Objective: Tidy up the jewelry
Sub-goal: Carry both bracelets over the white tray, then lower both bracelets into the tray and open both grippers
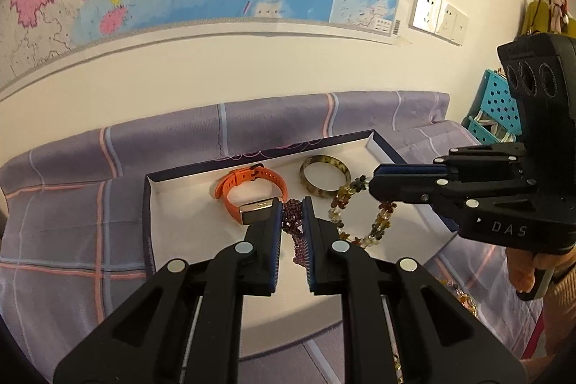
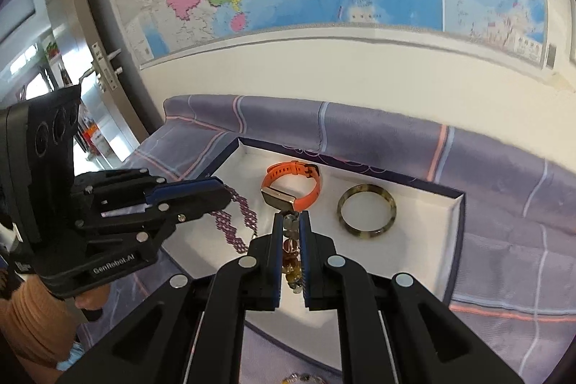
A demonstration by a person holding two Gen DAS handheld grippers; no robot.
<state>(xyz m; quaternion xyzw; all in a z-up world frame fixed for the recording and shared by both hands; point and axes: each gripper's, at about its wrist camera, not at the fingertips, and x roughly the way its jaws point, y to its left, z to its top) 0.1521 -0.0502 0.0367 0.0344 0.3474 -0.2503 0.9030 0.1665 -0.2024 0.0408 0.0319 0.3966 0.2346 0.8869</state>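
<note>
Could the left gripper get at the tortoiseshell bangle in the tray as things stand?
Probably not right away. The left gripper is shut on the purple beaded necklace, and the right gripper, holding the amber bead strand, sits between it and the tortoiseshell bangle.

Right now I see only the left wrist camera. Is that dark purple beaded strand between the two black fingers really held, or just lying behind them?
Observer: Held. From the right wrist view, the left gripper is shut on the dark purple beaded strand, which hangs from its tip in a loop over the open white-lined box.
Operator: And the other tool, is it gripping those amber stones?
Observer: Yes. Its own camera shows the amber and grey bead necklace pinched between the fingers of the right gripper.
Operator: Is there anything off to the left that I'm missing?
Observer: A brown door with a metal handle, standing open beside the map wall.
</note>
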